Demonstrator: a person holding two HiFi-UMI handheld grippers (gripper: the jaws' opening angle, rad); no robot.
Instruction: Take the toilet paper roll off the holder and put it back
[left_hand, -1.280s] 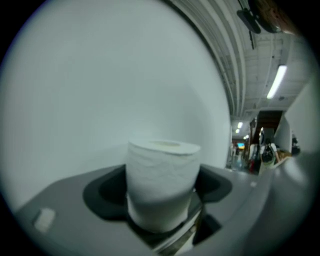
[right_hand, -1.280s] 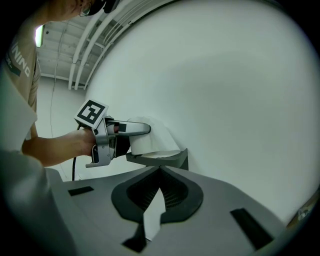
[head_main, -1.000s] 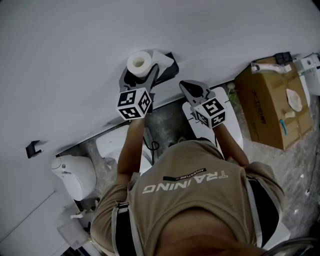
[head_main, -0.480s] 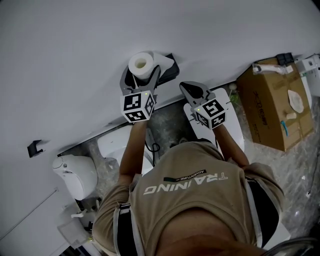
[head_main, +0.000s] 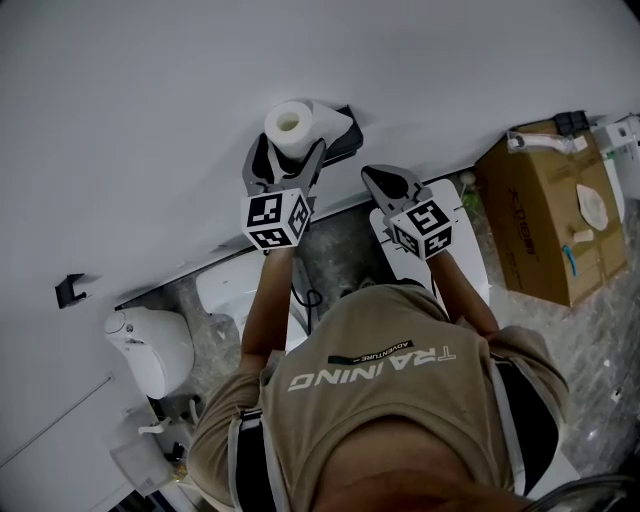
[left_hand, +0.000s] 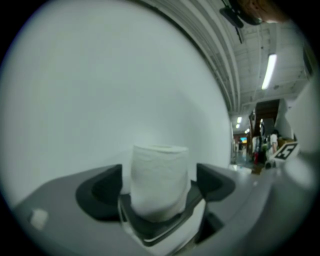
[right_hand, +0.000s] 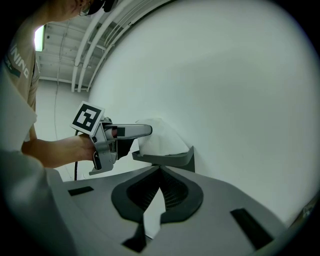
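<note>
The left gripper (head_main: 288, 160) has just been opening, jaws wide beside the toilet paper roll (head_main: 289, 122) standing on its holder (right_hand: 170, 160), likely released; the right gripper (head_main: 388, 183) waits closed, empty.

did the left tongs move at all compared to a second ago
Yes, slightly. The left gripper has drawn back from the holder toward the person, and its tongs have just been opening. The toilet paper roll stands between them, untouched.

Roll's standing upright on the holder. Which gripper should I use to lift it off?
Left. The left gripper has just been opening its jaws, which stand either side of the roll without pressing it. The right gripper is shut, off to the side of the holder, with nothing between its jaws.
</note>
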